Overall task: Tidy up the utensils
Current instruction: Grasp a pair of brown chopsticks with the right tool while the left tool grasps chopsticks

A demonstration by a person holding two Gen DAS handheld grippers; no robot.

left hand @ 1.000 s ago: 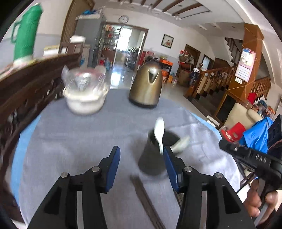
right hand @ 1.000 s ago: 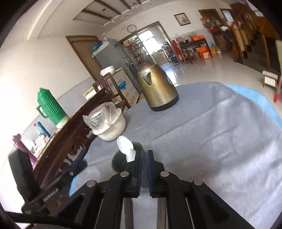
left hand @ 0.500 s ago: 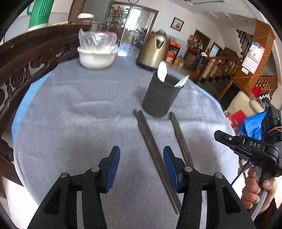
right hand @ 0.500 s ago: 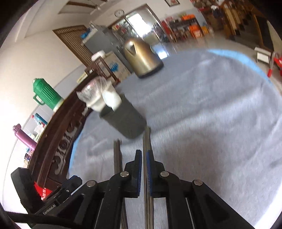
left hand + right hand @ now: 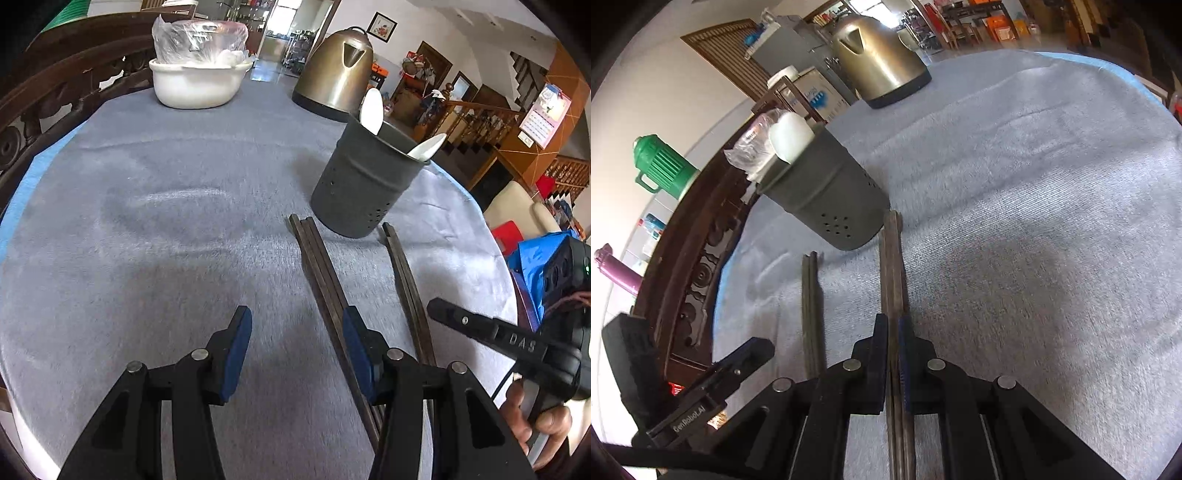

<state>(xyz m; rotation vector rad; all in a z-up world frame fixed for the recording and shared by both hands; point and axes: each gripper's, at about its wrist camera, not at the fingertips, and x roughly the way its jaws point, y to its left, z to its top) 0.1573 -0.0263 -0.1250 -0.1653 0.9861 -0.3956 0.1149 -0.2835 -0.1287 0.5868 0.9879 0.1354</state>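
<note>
— So, where do the chopsticks lie?
— Two bundles on the grey cloth (image 5: 155, 229), just before the dark holder (image 5: 364, 184); spoons (image 5: 372, 107) already stand inside.
— And the grippers?
— Left gripper (image 5: 295, 350) half open, empty; right gripper (image 5: 893, 354) closed, empty, over the right bundle (image 5: 893, 266); it should open first, straddle both sticks mid-length; left bundle (image 5: 811, 295) waits.

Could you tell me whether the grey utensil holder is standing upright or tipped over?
Upright: the utensil holder stands on its base on the tablecloth, its open rim up, with white spoons sticking out.
</note>
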